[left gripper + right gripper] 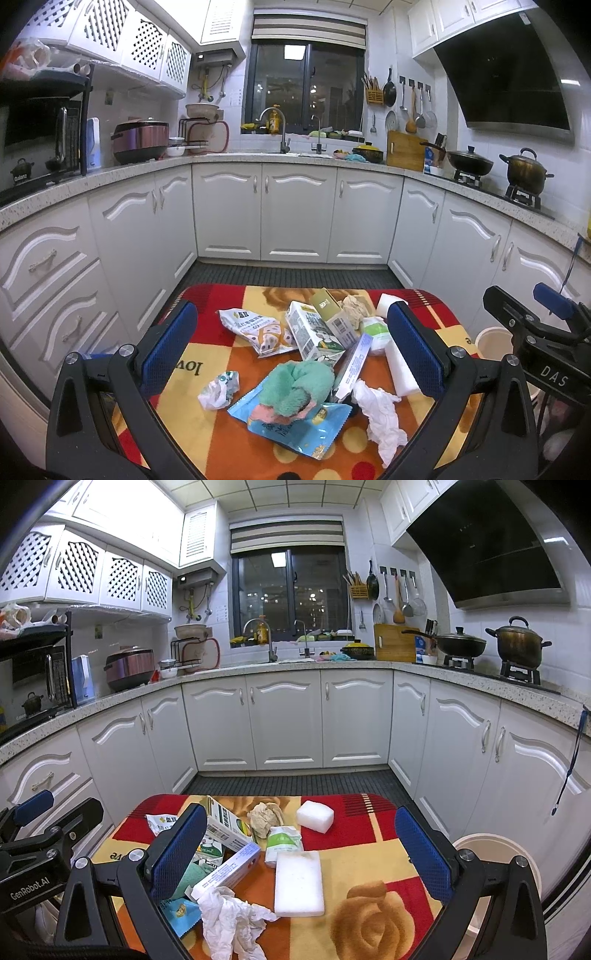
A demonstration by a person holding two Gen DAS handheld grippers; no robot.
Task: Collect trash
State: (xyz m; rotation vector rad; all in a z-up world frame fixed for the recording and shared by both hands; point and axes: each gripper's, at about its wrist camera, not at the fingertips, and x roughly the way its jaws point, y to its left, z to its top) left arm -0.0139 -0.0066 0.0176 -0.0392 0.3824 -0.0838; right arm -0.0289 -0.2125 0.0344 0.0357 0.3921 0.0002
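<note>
The biggest risk here is crowding. The trash lies heaped in the middle of the small table [436, 306], pieces overlapping, so a grab at one could drag or flip its neighbours over the edge onto the floor. The bin [491, 843], a pale round rim low at the right of the table, sits below the tabletop, and light pieces could flutter wide of it on the way over.

Both tools hang empty above the table. The left gripper [295, 354] has its blue pads spread wide around the heap, and the right gripper [301, 853] is spread just as wide, nothing pinched in either.

Going down in size: the white foam block [299, 882] lies flat near the right gripper, stiff and easy to hold. The milk carton [314, 332] leans on a green box [334, 314]; pulling one would likely tip the other. A long thin box [352, 363] rests tilted against them. The blue wrapper [299, 428] lies flat under a green cloth [299, 384], so it may slip from the pads. The white snack bag [255, 328] is crinkled and slick. The crumpled tissue [229, 919] is loose and may tear or trail. A smaller foam piece [314, 816] sits apart; whether the brown wad [264, 818] is paper I cannot tell.
</note>
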